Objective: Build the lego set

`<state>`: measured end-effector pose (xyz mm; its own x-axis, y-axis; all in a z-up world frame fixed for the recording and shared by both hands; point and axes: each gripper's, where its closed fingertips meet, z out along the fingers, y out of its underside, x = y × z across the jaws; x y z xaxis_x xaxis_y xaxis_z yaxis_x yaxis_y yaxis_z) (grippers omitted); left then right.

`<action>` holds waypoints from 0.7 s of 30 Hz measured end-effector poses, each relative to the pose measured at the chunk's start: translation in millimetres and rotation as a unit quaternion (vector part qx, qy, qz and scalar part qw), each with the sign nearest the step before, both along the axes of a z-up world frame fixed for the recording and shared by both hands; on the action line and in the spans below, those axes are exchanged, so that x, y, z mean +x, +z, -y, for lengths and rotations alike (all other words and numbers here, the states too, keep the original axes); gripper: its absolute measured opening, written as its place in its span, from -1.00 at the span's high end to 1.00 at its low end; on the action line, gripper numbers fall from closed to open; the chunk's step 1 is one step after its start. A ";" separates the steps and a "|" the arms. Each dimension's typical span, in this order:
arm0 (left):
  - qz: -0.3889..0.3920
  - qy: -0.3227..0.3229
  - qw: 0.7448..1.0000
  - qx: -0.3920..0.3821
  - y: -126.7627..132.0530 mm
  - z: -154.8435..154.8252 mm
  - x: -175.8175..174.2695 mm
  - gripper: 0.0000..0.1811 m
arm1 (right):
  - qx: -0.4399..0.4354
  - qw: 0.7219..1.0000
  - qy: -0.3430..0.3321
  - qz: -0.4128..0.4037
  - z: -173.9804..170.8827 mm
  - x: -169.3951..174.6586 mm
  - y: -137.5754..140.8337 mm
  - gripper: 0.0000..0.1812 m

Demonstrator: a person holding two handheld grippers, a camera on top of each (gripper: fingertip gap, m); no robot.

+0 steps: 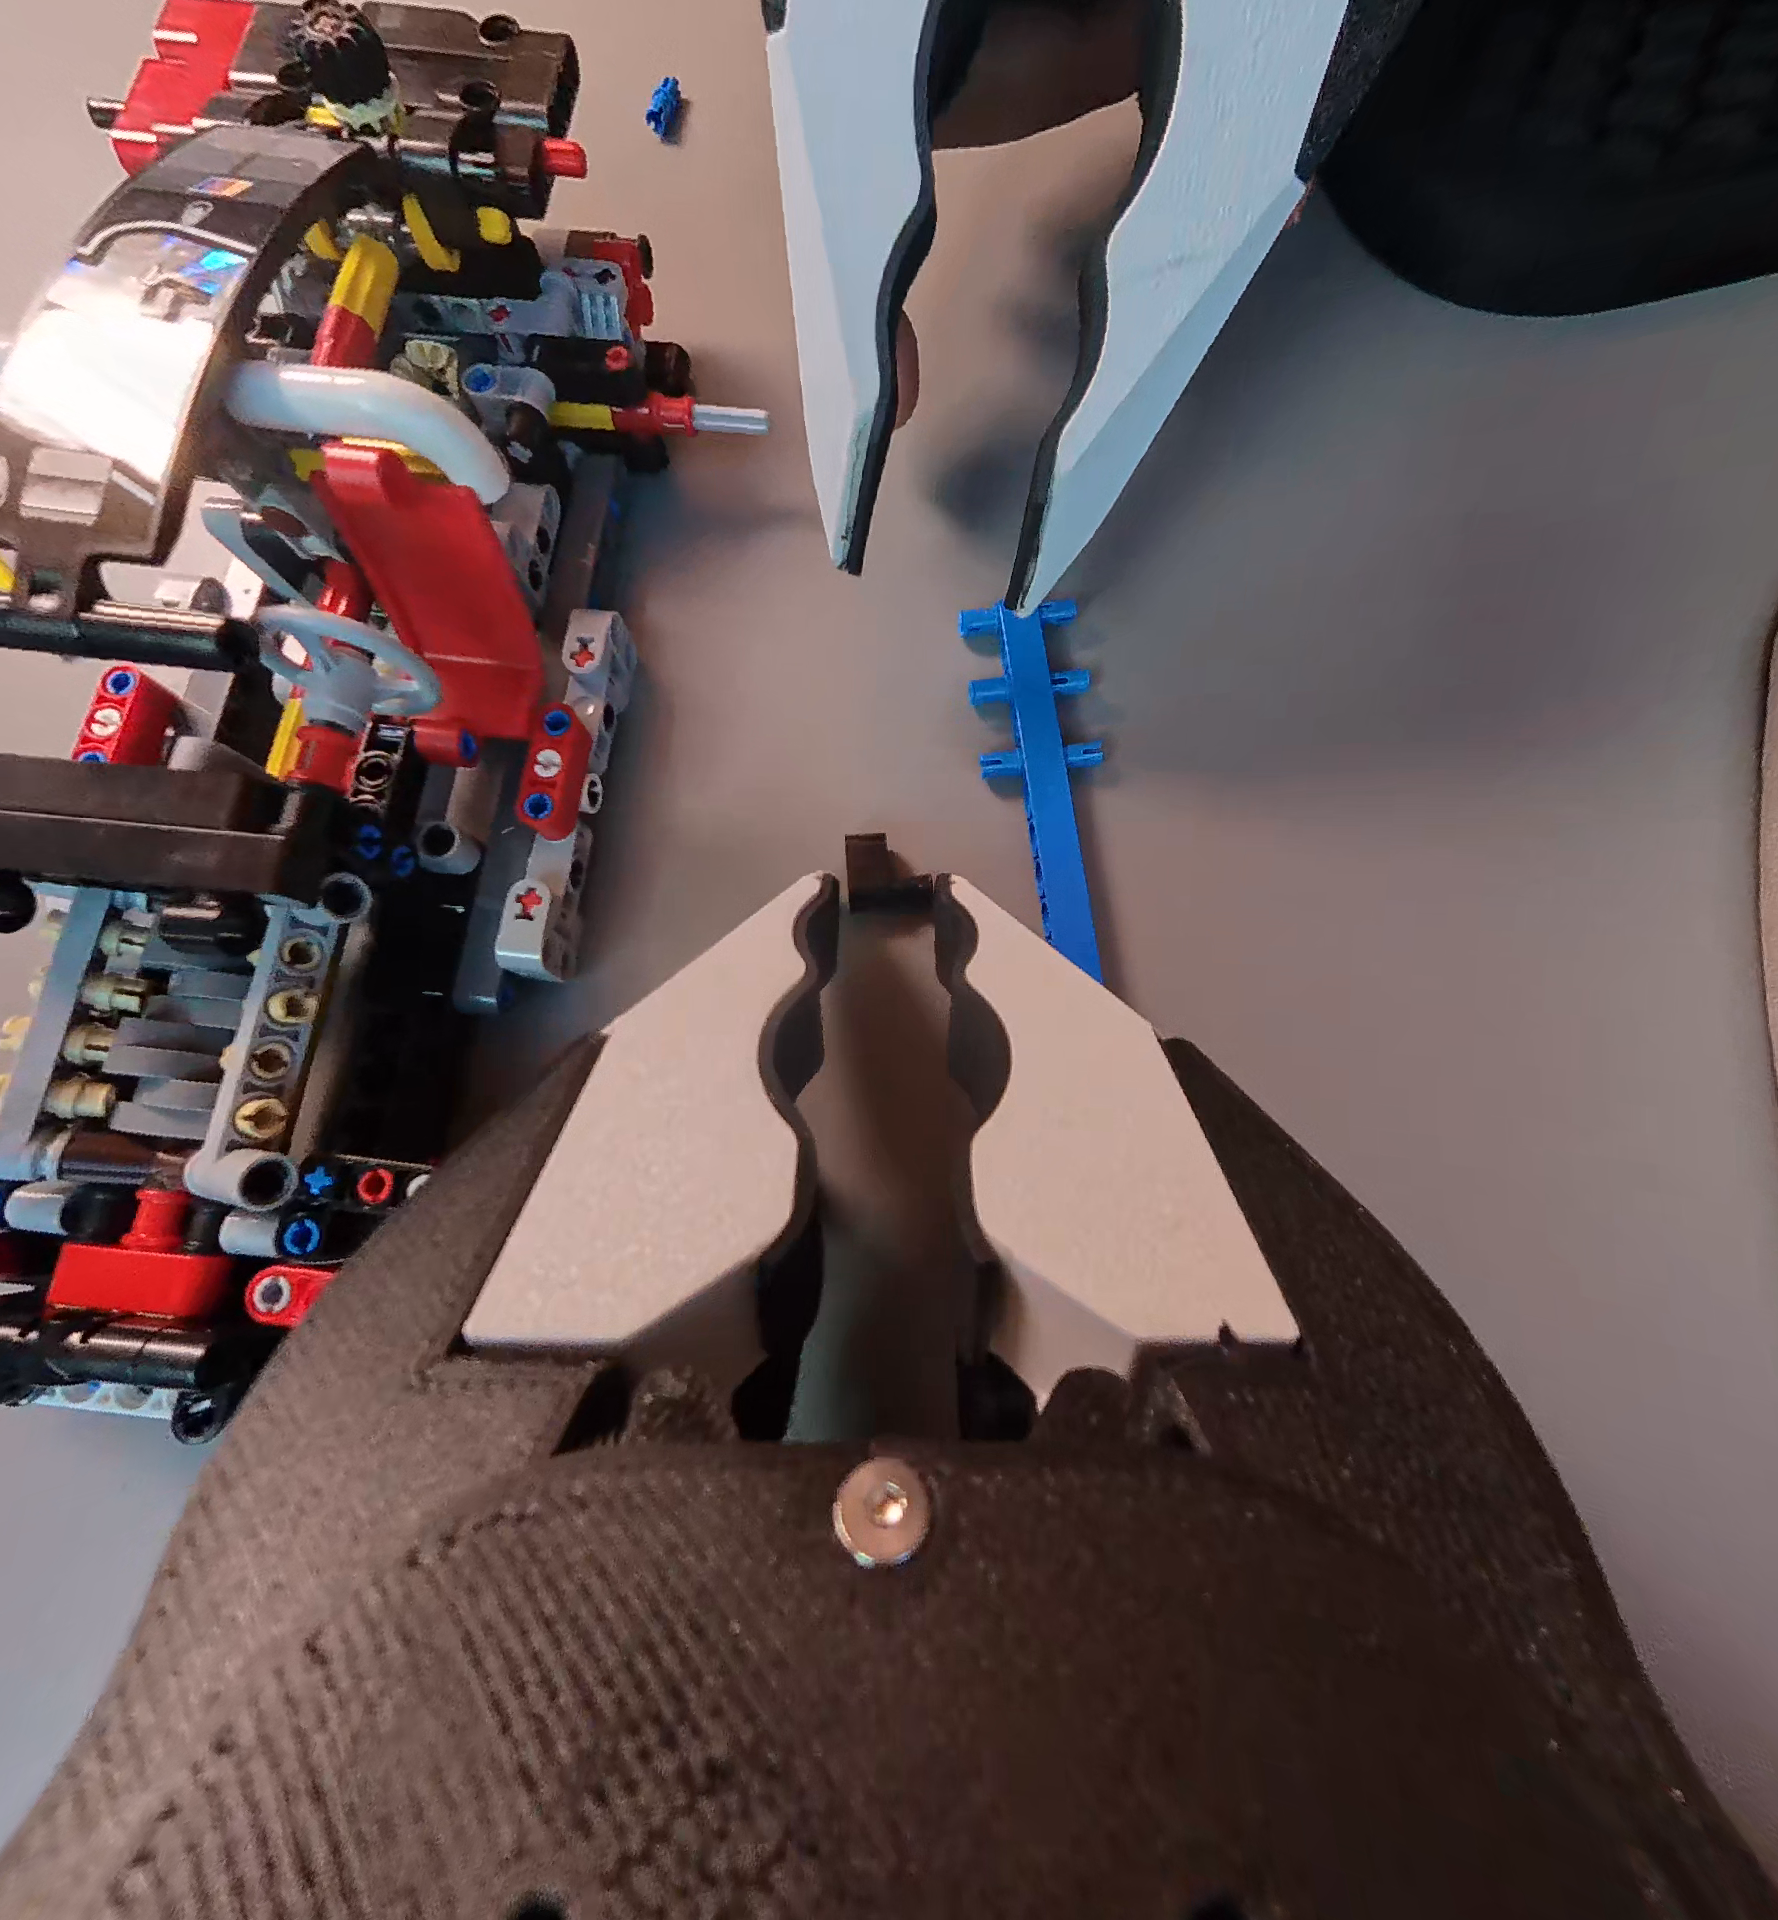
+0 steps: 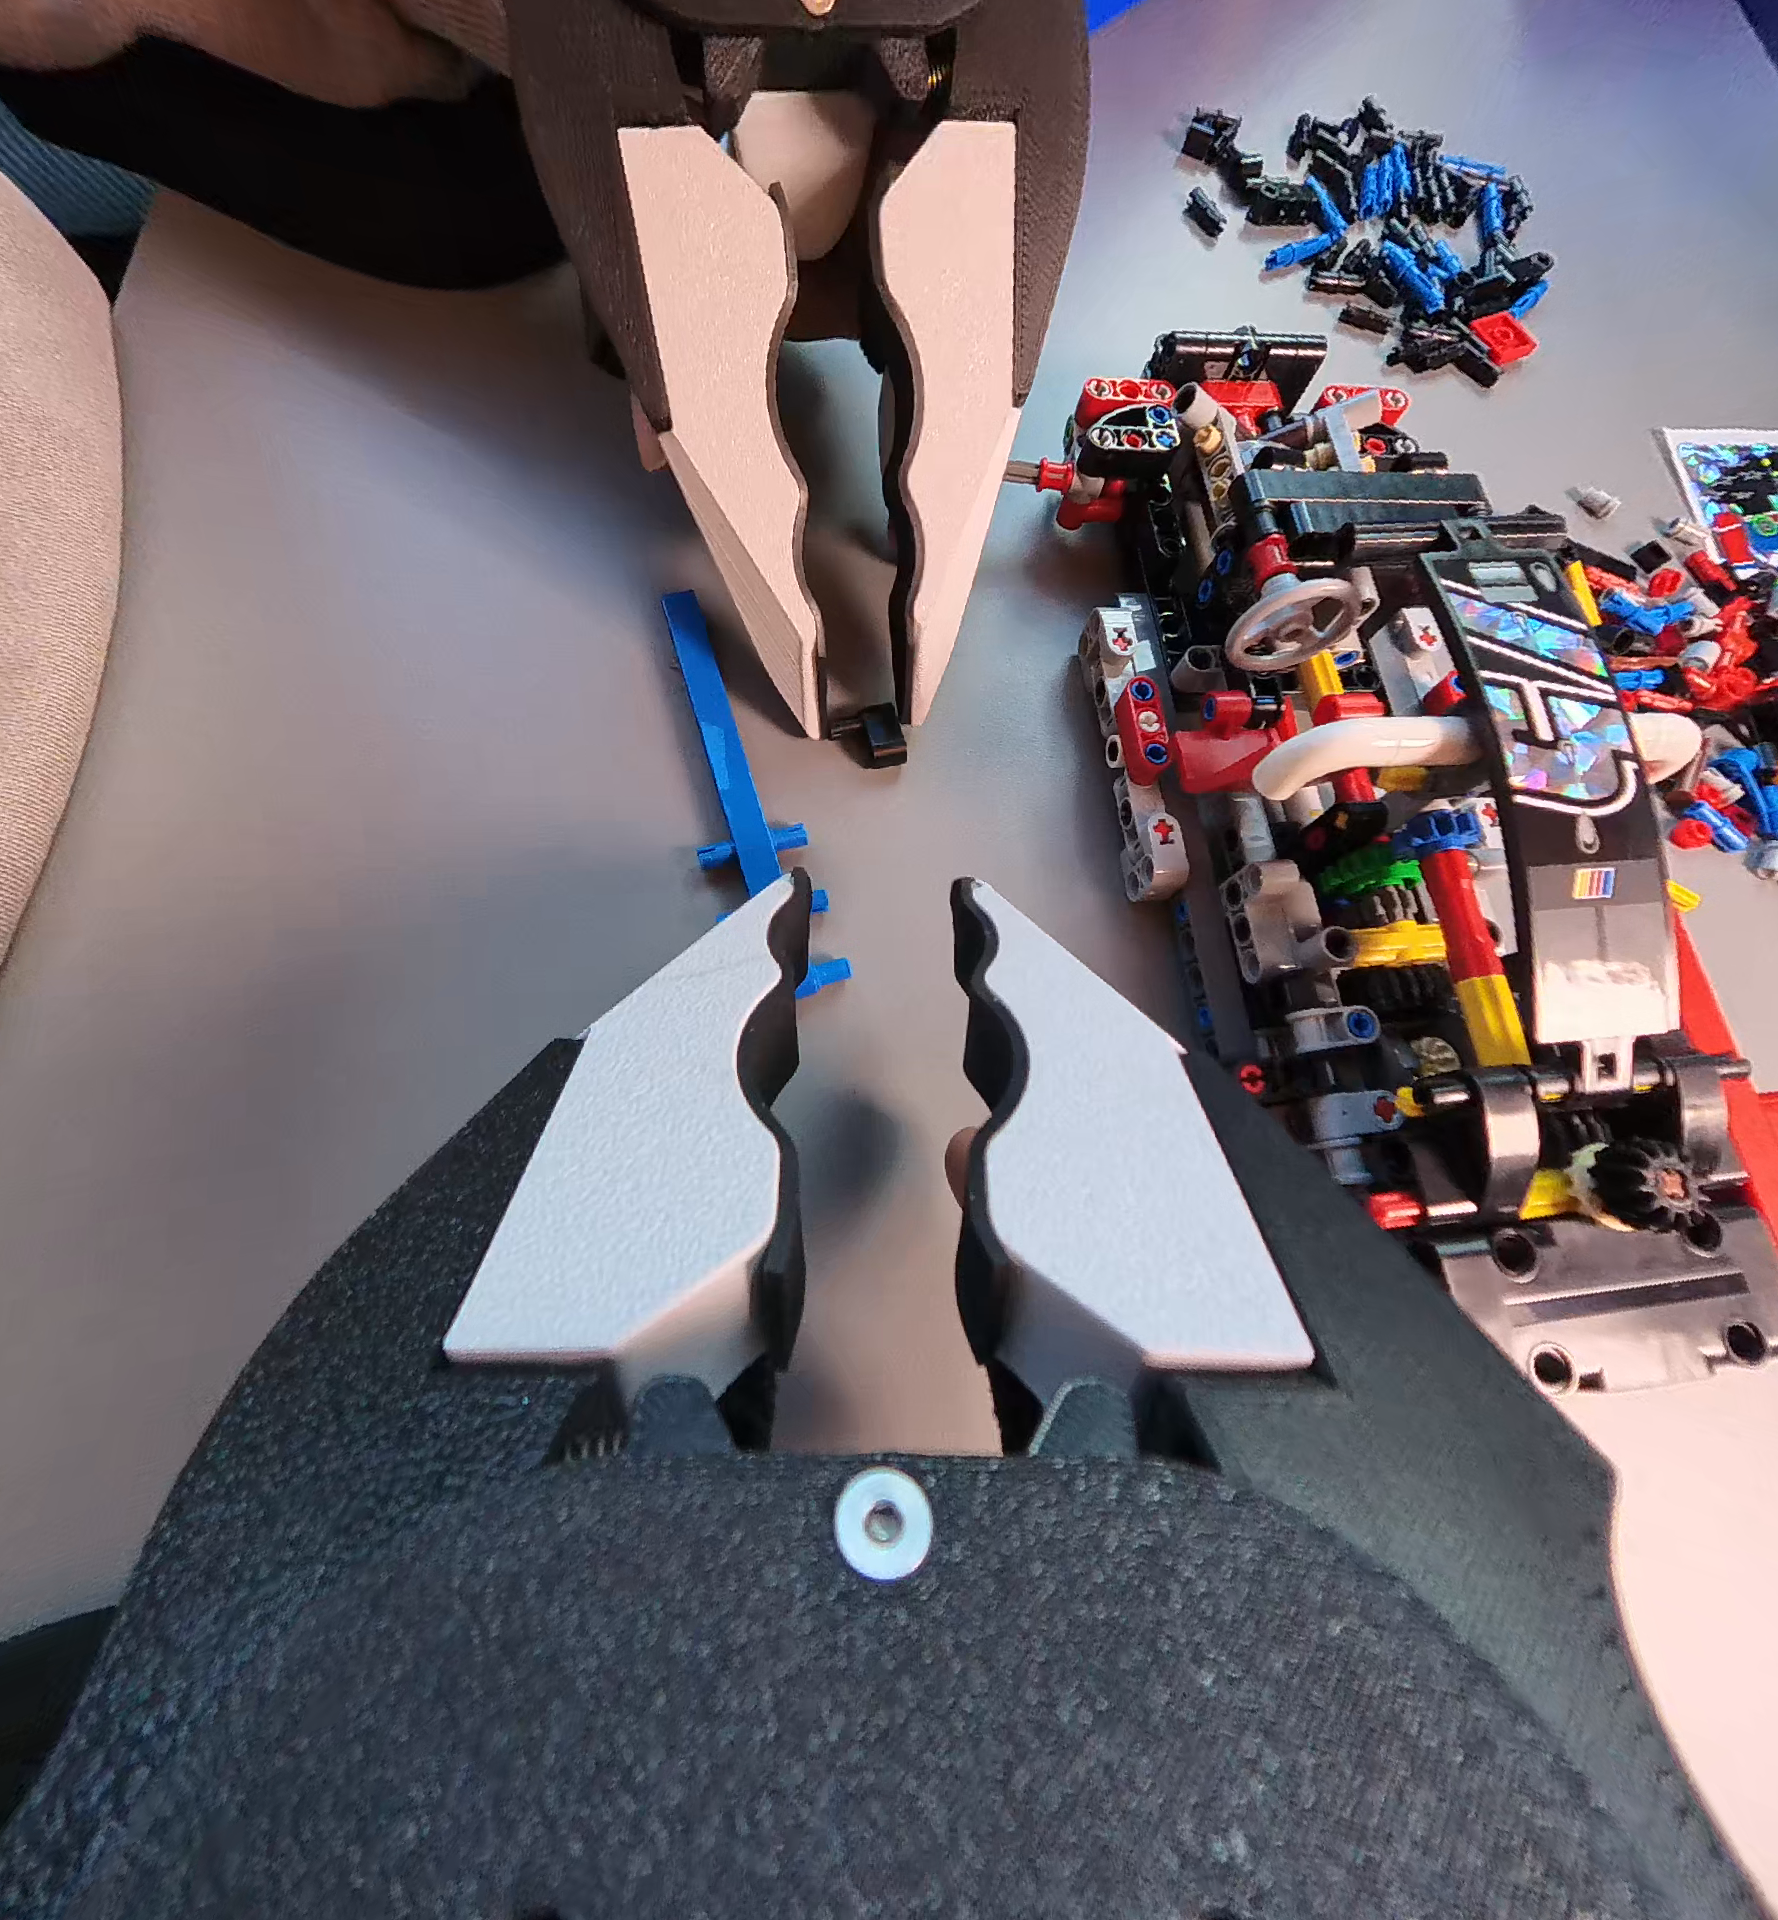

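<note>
1. Left tool (image 1: 887, 883) was clamped on a small black connector (image 1: 877, 871), held just above the worktop (image 1: 1384, 935).
2. Right tool (image 2: 880, 883) stood spread apart and empty, one tip touching the pinned end of the blue beam (image 1: 1039, 748) lying flat on the worktop.
3. Half-built car (image 2: 1436, 831) lay alongside; loose parts pile (image 2: 1384, 239) sat beyond it.
4. Judgement: steady the beam with the right tool, then press the connector in squarely (skewed entry would likely jam).
5. Both tools faced each other, tips angled down.
</note>
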<state>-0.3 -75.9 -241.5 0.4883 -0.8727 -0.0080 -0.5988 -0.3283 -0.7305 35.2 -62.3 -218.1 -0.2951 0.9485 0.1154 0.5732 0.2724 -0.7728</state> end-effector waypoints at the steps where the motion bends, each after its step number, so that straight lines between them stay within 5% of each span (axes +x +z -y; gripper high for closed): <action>1: 0.001 0.000 1.000 -0.002 0.0 0.1 -0.4 0.81 | 0.000 1.000 -0.001 -0.001 -0.5 0.1 0.1 0.72; 21: 0.084 -0.025 0.993 -0.081 11.3 21.0 -0.2 0.52 | -0.015 0.998 0.023 0.055 7.9 19.0 -13.0 0.70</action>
<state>-0.6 -96.9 -230.1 0.4263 -0.8793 0.2124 -0.4913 -0.4223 -0.7618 54.3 -70.2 -231.1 -0.3473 0.9363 0.0521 0.6429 0.2782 -0.7136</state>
